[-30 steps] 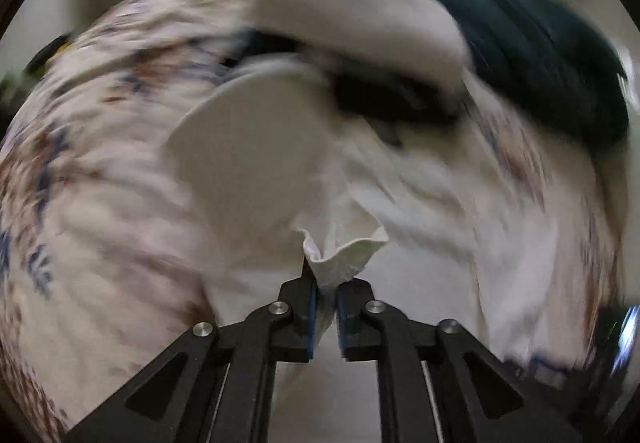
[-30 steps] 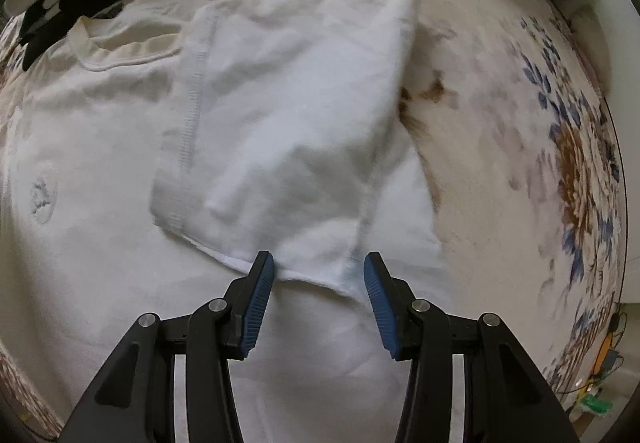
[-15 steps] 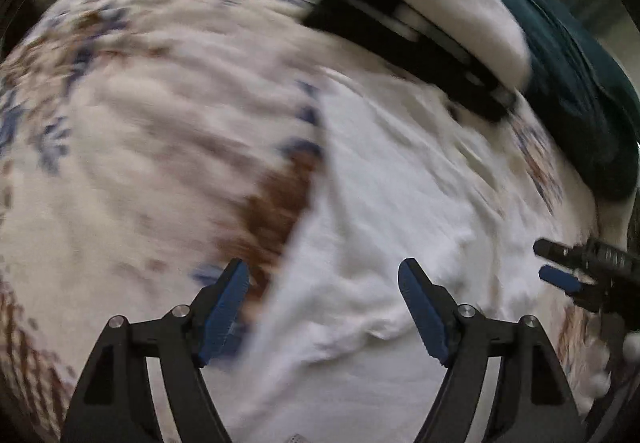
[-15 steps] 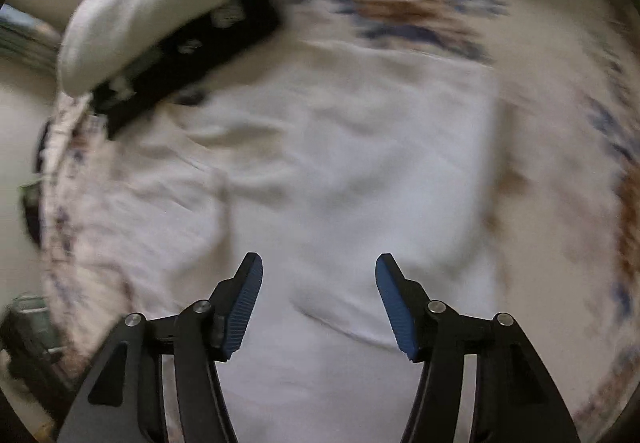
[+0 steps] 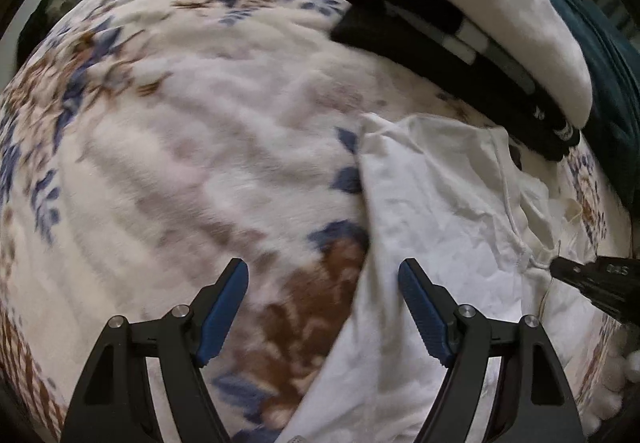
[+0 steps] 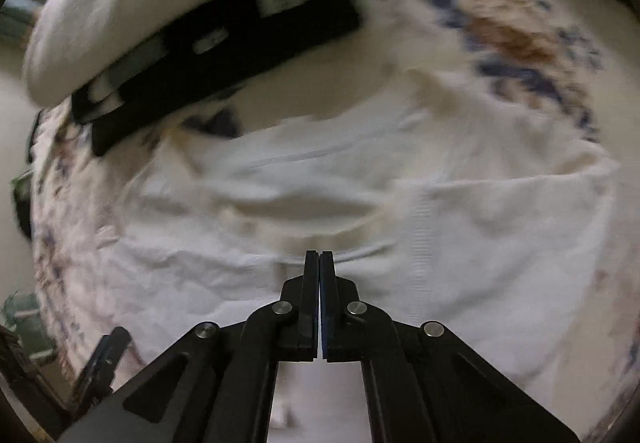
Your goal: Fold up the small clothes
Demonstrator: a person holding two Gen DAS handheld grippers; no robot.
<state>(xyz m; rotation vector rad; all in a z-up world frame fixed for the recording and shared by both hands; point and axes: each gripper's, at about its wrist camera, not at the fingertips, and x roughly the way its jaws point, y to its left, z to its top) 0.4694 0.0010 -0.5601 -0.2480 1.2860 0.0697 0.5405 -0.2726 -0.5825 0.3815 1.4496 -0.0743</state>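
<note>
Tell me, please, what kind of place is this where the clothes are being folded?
Probably a bedroom, working on a bed: a soft floral blanket covers the whole surface, a white shirt lies on it, and a stack of folded clothes sits behind.

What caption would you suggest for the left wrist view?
Open left tool above the edge of a white shirt on a flowered blanket.

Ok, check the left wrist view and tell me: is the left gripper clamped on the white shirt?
No, the left gripper stands wide open over the floral blanket, its pads off the white shirt.
</note>
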